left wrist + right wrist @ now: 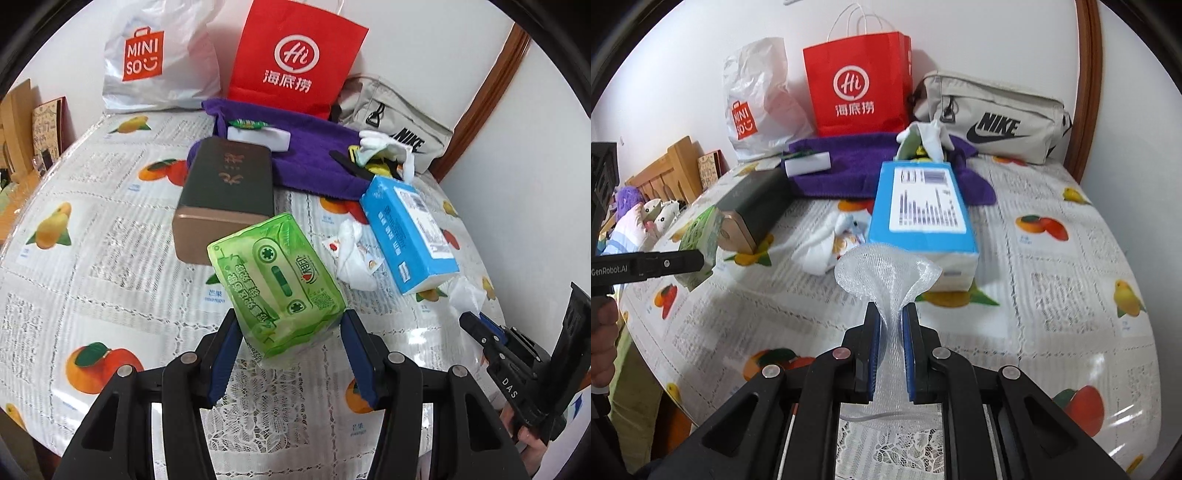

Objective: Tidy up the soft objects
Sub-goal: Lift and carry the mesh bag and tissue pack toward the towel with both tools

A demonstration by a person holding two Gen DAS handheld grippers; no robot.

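We are holding the green tissue pack (pixel 275 284) in the left claw (pixel 290 354), its pads pressed on the pack's lower sides, and the pack is hanging tilted above the counter (pixel 110 288), just in front of the dark box (pixel 227 195). The right claw (pixel 890 354) is pinched nearly closed on a piece of white mesh (pixel 886 273) that is fanning out above its tips — in front of the blue tissue pack (pixel 919 214) lying flat.

We are judging the risks from here. The green pack is soft and slick, gripped low and off-centre, so it could be slipping or twisting out. The mesh is flimsy — it could be sliding through the pads or snagging the crumpled white cloth (pixel 827 243) nearby. Both claws are working close, so they could be bumping each other.
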